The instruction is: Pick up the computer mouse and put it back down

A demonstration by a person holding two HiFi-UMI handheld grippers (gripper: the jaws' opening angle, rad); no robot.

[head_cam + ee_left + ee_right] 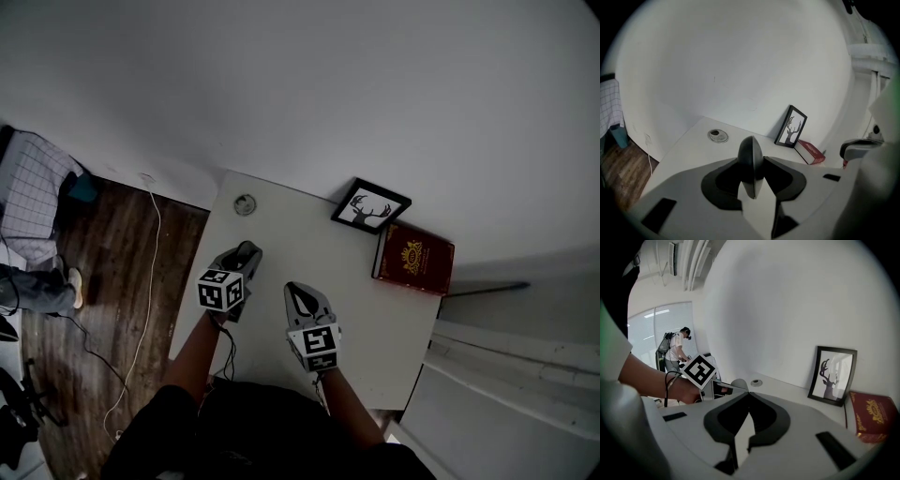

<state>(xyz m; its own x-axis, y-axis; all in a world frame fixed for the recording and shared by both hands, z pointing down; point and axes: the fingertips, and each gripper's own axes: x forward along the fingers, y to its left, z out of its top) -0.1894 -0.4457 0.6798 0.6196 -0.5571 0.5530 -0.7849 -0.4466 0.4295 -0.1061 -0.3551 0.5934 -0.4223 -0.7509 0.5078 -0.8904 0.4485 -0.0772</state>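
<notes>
White wall (328, 84) fills the upper part of the head view, with dark wooden floor (103, 272) at the left and a white tabletop (309, 244) set against the wall. Both of the person's arms reach over the near part of that tabletop. The left hand-held gripper (751, 166) is over the tabletop's left edge, and its jaws pinch the computer mouse (750, 159), a dark grey rounded body held edge-on between the pads. Whether the mouse touches the tabletop cannot be made out. The right hand-held gripper (746, 401) is just beside the left one, nearer the middle of the tabletop, its jaws pressed together with nothing between them. A red book (413, 258) with a gold emblem lies flat toward the tabletop's far right. A black picture frame (370, 207) with a deer silhouette leans against the wall just beside it. A small round cable port (245, 204) sits in the far left corner.
</notes>
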